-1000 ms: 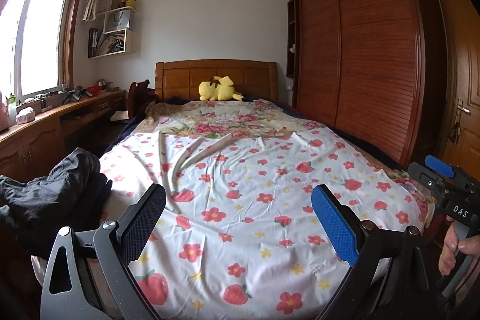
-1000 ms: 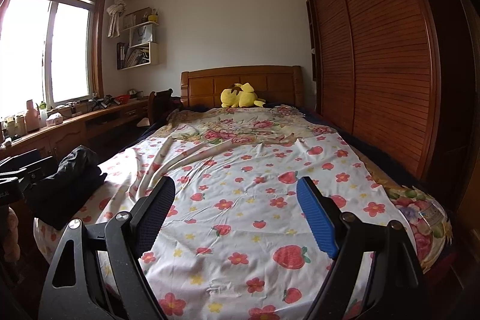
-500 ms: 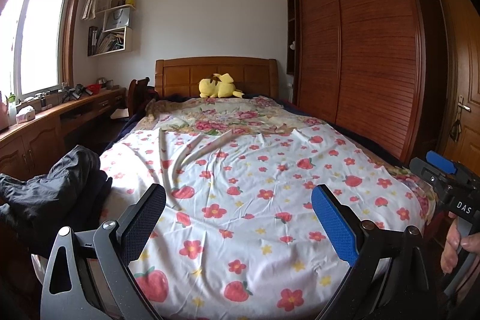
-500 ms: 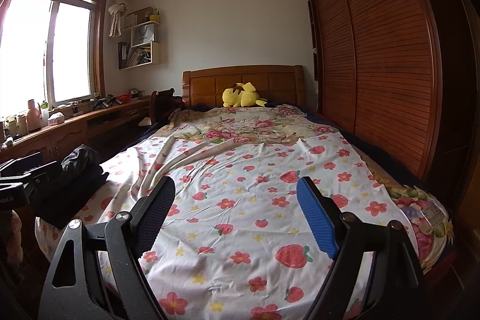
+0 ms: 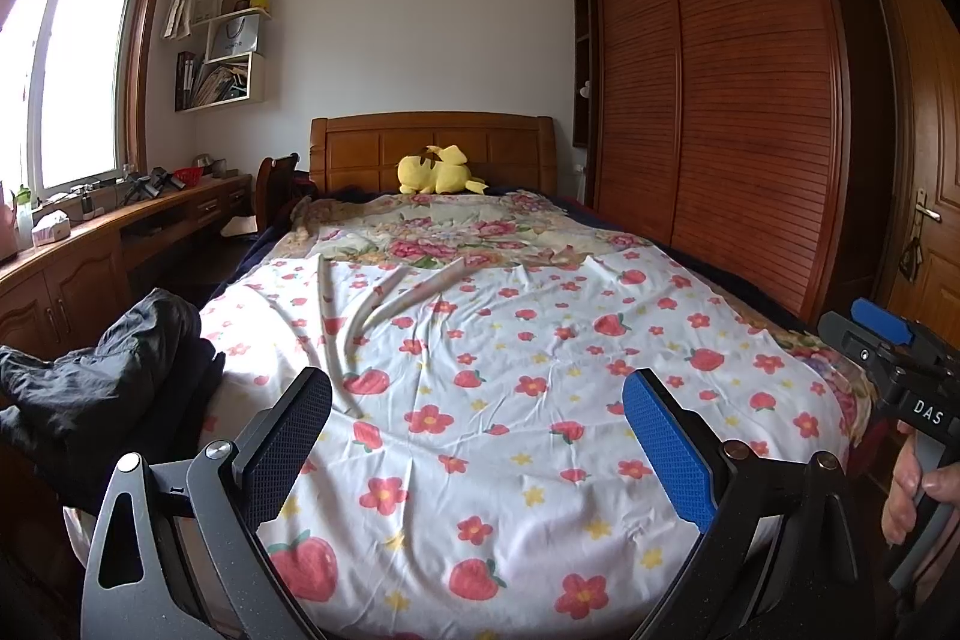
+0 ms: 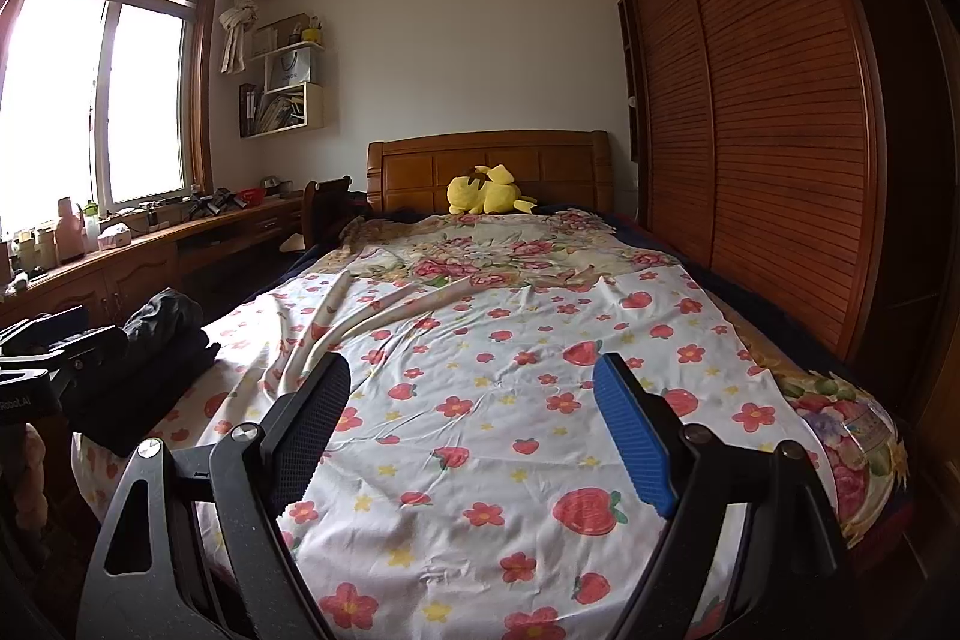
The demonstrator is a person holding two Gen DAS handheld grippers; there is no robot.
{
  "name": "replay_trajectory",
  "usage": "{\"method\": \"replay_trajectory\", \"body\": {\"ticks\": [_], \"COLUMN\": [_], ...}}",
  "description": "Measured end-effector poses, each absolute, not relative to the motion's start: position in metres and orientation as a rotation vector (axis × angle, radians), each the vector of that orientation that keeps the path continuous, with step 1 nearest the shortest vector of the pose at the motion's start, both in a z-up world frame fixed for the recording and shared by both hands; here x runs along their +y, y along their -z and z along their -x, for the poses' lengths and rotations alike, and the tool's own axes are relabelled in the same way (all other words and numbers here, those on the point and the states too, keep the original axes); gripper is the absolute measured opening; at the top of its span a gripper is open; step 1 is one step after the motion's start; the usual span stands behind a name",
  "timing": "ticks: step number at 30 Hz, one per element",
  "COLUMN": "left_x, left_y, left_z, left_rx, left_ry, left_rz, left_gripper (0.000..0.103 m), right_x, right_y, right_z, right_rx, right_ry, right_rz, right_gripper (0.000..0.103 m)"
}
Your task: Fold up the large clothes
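Observation:
A pile of dark clothes (image 5: pixel 102 376) lies at the near left corner of the bed, on the white sheet with red flowers and strawberries (image 5: pixel 510 388). It also shows in the right wrist view (image 6: pixel 150 346). My left gripper (image 5: pixel 477 436) is open and empty, held above the foot of the bed, to the right of the pile. My right gripper (image 6: pixel 471 418) is open and empty, also above the foot of the bed. In the left wrist view the right gripper's body (image 5: pixel 894 370) shows at the right edge, held by a hand.
A yellow plush toy (image 5: pixel 435 169) lies by the wooden headboard (image 5: pixel 432 142). A floral quilt (image 5: pixel 456 232) covers the far half of the bed. A wooden desk (image 5: pixel 102 244) with clutter runs under the window on the left. A wooden wardrobe (image 5: pixel 720 112) stands along the right.
Both grippers have tilted up a little, so the bed sits lower in both views. Both stay open and empty.

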State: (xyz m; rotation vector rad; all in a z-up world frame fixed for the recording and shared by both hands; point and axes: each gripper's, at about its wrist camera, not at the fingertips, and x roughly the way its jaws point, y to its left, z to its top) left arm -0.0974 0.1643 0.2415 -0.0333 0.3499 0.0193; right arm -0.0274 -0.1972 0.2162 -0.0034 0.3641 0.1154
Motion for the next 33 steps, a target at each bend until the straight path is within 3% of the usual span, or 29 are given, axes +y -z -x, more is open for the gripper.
{"method": "replay_trajectory", "body": {"ticks": [33], "left_x": [0.1676], "left_y": [-0.2398], "left_z": [0.1005], "left_rx": [0.352], "left_ry": [-0.021], "left_rz": [0.026], "left_gripper": [0.098], "right_x": [-0.1953], "right_y": [-0.2161], "right_z": [0.0273], "right_rx": [0.364], "right_ry": [-0.117], "right_rz": [0.005], "right_gripper": [0.084]}}
